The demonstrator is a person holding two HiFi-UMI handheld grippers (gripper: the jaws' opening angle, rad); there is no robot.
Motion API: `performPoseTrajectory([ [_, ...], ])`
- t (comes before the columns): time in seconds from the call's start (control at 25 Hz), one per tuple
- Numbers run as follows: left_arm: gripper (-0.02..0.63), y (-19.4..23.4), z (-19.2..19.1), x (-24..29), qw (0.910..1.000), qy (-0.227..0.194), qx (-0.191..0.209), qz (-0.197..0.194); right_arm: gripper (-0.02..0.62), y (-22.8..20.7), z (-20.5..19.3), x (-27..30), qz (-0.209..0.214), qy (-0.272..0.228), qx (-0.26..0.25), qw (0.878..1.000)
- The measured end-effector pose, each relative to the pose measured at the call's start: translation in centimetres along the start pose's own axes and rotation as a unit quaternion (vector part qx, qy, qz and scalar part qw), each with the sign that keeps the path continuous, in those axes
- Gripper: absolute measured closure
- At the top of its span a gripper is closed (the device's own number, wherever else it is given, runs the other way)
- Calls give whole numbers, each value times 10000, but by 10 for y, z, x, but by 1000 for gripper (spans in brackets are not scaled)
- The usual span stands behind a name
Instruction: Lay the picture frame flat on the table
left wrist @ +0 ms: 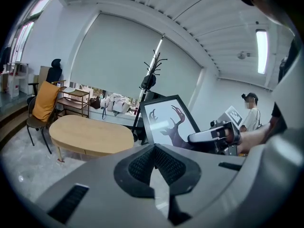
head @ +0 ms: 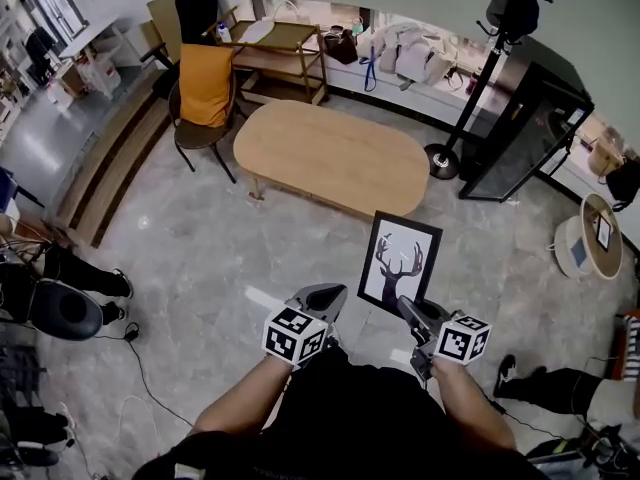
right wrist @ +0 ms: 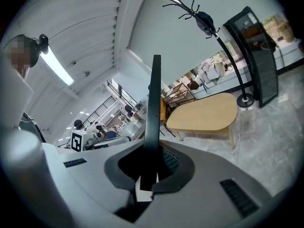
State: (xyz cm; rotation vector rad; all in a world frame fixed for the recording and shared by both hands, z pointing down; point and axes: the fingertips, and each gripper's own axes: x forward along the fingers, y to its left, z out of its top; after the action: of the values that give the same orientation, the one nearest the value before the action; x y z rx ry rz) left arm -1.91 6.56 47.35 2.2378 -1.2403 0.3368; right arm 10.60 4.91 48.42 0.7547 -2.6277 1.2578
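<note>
Both sets of jaws are closed, the right gripper [head: 405,306] pinching the frame [head: 400,258] edge-on, the left gripper [head: 325,293] empty; seemingly mid-carry, next tipping it flat onto the table [head: 330,153] ahead.

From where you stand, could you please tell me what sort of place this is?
Probably an office lounge or lab common room: an oval wooden table, a coat stand and a chair with an orange cover.
</note>
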Motion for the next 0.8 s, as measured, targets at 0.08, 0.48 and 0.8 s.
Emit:
performPoseTrajectory([
  [0.08, 606, 22, 13, 1, 10000, -29, 14, -19, 581, 2, 13, 17, -63, -98, 3, 9999],
  [0.48, 606, 95, 44, 0, 9999, -88, -25, -144, 581, 1, 52, 81, -357, -134, 24, 9993],
  [0.8, 606, 135, 42, -11, 9993, -140, -335, 101, 581, 5, 69, 124, -263, 88, -109, 9996],
])
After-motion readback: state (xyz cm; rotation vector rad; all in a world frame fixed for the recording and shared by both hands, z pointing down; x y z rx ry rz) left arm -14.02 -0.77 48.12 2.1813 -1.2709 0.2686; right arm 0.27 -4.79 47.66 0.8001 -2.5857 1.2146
